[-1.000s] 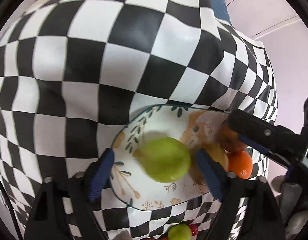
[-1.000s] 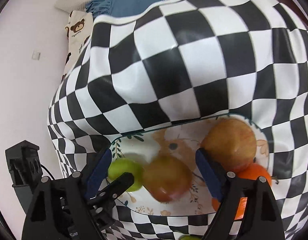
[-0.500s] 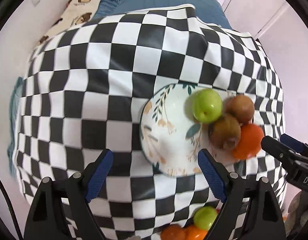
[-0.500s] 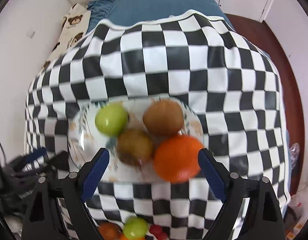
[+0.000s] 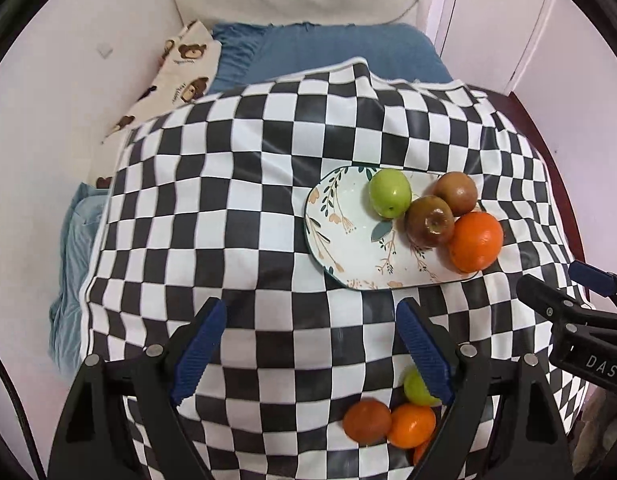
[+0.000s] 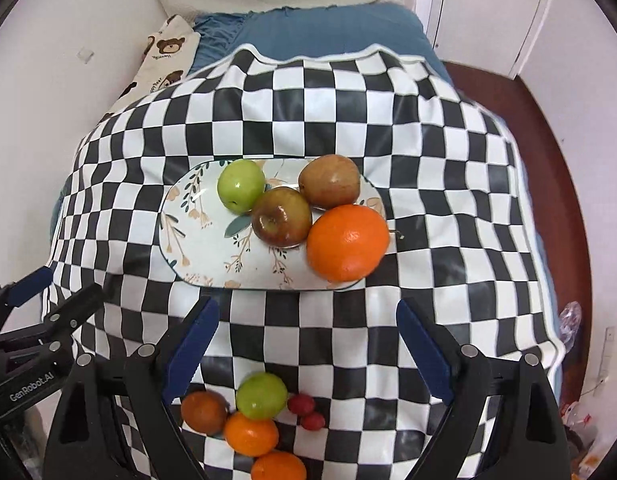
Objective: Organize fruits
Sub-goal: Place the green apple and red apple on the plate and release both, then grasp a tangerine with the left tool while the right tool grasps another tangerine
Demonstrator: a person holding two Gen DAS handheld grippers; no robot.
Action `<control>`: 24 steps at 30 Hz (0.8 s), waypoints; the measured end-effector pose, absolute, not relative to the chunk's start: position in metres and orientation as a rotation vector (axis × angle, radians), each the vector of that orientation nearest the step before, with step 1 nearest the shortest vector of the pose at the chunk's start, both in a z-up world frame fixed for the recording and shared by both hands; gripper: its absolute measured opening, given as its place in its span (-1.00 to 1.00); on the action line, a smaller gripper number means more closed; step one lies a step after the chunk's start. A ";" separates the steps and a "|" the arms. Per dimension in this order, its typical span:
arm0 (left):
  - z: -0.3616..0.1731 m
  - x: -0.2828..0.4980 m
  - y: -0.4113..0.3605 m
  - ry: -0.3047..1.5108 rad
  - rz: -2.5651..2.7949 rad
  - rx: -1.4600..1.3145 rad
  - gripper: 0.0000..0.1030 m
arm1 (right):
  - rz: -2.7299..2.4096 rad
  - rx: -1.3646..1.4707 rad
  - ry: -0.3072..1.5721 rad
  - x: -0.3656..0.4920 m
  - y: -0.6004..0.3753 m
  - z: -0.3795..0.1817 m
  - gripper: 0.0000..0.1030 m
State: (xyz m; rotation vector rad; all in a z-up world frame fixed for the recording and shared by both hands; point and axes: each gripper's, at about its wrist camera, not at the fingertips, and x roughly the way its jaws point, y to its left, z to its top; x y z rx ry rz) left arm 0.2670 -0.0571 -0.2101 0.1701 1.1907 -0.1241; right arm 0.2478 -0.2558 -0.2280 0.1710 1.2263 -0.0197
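Note:
A floral plate (image 5: 348,248) (image 6: 204,248) lies on the checkered cloth and holds a green apple (image 5: 389,193) (image 6: 241,186), two reddish-brown apples (image 5: 429,227) (image 6: 281,217) and a large orange (image 5: 475,242) (image 6: 347,243). A loose pile near the front edge has a green apple (image 6: 261,395), a brown-red fruit (image 6: 203,411), oranges (image 6: 251,433) and small red fruits (image 6: 301,404). My left gripper (image 5: 312,352) and my right gripper (image 6: 306,350) are both open and empty, held high above the cloth between plate and pile.
The checkered cloth (image 5: 236,208) covers a table beside a blue bed (image 5: 328,52) with a bear-print pillow (image 5: 176,76). A white door (image 5: 500,20) stands at the back right. A wooden floor (image 6: 548,120) lies to the right.
Both grippers have pulled back and up from the plate. The green apple that was between the left fingers now lies on the plate; the pile at the front has come into view.

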 end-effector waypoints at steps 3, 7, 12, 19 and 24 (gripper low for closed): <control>-0.196 0.252 -0.053 1.165 -0.127 0.157 0.69 | -0.015 0.160 1.199 0.231 -0.252 -0.215 0.79; -0.183 0.234 -0.051 1.126 -0.119 0.164 0.69 | -0.017 0.130 1.158 0.212 -0.244 -0.201 0.79; -0.169 0.216 -0.049 1.076 -0.113 0.172 0.69 | -0.019 0.142 1.124 0.189 -0.238 -0.186 0.79; -0.158 0.200 -0.047 1.041 -0.128 0.132 0.69 | -0.041 0.158 1.077 0.165 -0.240 -0.166 0.79; -0.164 0.196 -0.043 1.051 -0.134 0.106 0.69 | -0.052 0.196 1.061 0.156 -0.247 -0.156 0.79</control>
